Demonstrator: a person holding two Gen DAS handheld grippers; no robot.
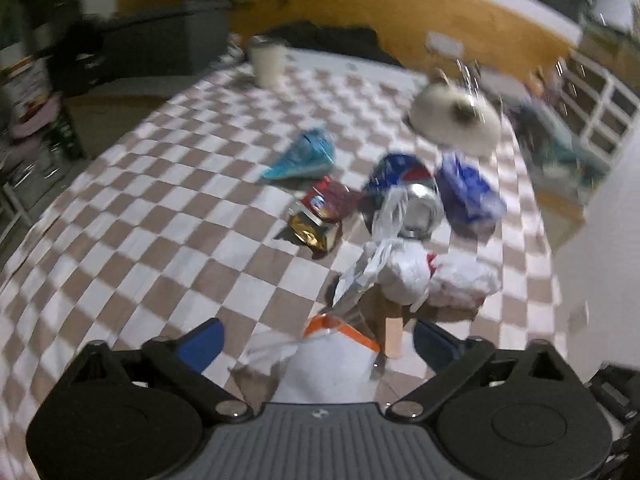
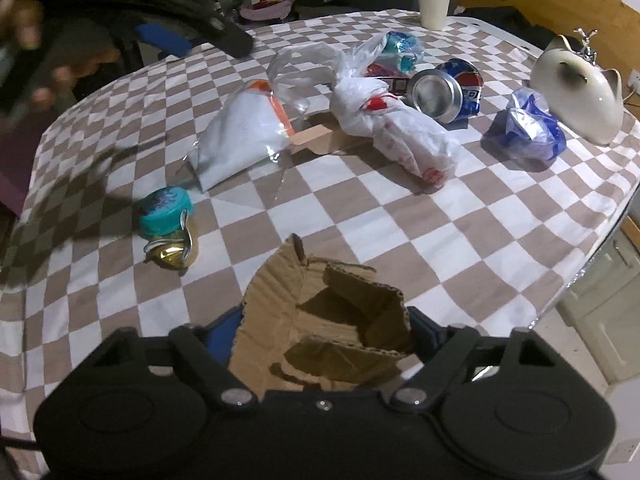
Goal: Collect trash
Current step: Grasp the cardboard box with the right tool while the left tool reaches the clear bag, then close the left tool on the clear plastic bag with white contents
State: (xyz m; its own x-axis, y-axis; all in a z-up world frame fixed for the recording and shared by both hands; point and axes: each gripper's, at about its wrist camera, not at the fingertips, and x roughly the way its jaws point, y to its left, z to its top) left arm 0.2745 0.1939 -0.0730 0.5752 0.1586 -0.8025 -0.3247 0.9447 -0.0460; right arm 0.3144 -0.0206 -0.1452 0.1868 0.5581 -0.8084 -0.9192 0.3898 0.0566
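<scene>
Near the tablecloth point(image 2: 480, 216) edge, torn cardboard point(image 2: 320, 320) between right gripper point(image 2: 326, 330) fingers.

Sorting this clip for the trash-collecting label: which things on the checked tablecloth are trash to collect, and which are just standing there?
Trash to collect:
torn brown cardboard piece
white plastic pouch with orange edge
knotted white plastic bag
crushed blue soda can
crumpled blue plastic wrapper
teal round lid
gold foil wrapper

Just standing there:
white ceramic animal figure
white cup
</scene>
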